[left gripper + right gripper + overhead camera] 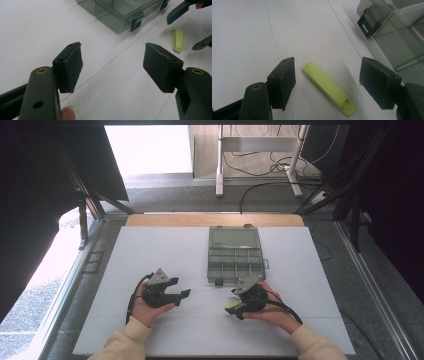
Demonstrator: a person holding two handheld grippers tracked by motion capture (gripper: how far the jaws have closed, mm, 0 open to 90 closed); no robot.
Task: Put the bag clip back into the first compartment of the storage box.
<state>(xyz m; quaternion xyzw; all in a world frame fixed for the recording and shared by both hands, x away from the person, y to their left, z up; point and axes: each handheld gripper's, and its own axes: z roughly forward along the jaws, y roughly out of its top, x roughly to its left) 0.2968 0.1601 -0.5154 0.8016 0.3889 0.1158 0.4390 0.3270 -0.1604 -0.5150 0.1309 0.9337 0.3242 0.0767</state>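
Step in hand: approach to pick-up. Right hand-held gripper [327, 82] spread wide, straddles yellow-green clip [328, 87] lying flat on desk [165, 255], near compartment box [235, 255]. Left hand-held gripper [112, 66] agape, empty, apart. Next move likely: lower, align pads across clip's narrow sides, close.

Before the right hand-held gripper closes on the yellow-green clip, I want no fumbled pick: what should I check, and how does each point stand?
1. Right hand-held gripper jaws open: ok.
2. Yellow-green clip lies flat on the white table between the jaws, untouched: ok.
3. Clip square to the pads: not ok, it lies slantwise.
4. Pads low enough to grip the thin clip: cannot tell.
5. Left hand-held gripper open, empty and apart from the clip: ok.
6. Compartment box open, lid laid back, ready to receive: ok.
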